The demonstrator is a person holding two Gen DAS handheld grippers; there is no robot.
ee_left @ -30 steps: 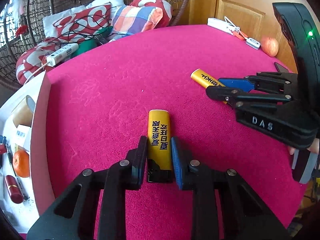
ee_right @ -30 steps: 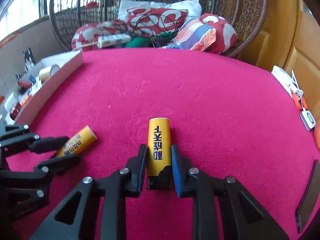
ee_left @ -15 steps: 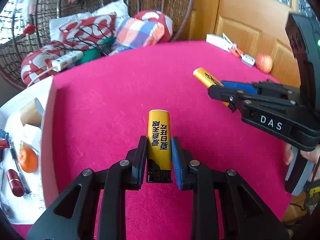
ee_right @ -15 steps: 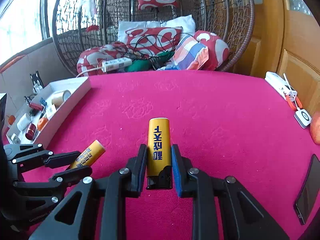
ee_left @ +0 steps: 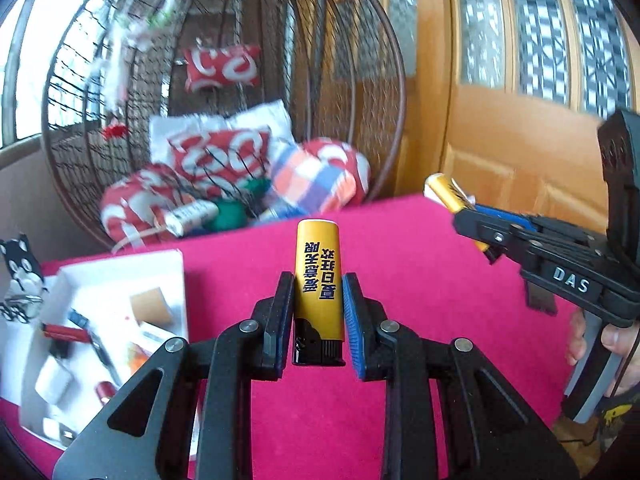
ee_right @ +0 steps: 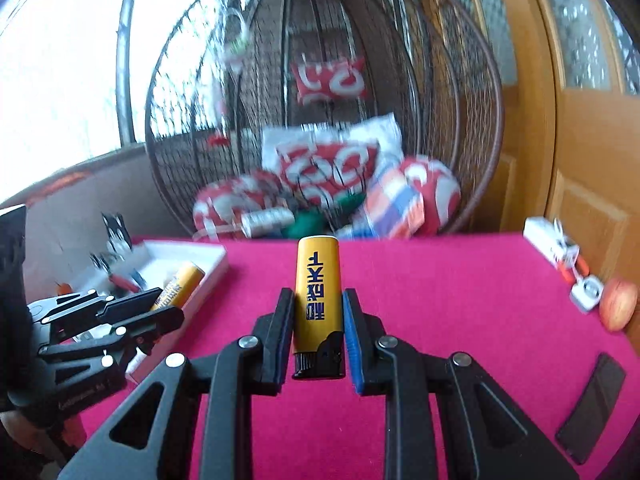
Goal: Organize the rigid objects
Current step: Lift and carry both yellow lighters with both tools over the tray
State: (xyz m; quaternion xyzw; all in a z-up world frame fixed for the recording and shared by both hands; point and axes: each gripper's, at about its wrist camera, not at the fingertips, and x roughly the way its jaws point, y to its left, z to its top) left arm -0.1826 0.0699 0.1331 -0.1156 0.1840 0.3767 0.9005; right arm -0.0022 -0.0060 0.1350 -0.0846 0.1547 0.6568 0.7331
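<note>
- The tabletop (ee_left: pixel 400 248) is covered in bright pink cloth, and past its far edge there's a wicker hanging chair (ee_right: pixel 320 80) stuffed with red and white cushions.
- A white box (ee_left: pixel 120 268) full of small odds and ends sits at the tabletop's left edge.
- My left tongs (ee_left: pixel 318 316) are clamped on a yellow lighter (ee_left: pixel 318 272). It's held up off the cloth, pinched low on its body between the two pads, black cap end toward me and the yellow end sticking out past the tips.
- My right tongs (ee_right: pixel 316 326) are gripping a second yellow lighter (ee_right: pixel 317 292) the same way, squarely between the pads, off the cloth, yellow end poking forward.
- From the right camera, the left one's lighter lines up with the white box, though I can't tell if it's actually over it.
- Over by the right edge there's an apple (ee_right: pixel 618 304), a dark phone (ee_right: pixel 592 408) lying flat nearer me, and some small white gadgets (ee_right: pixel 560 248).
</note>
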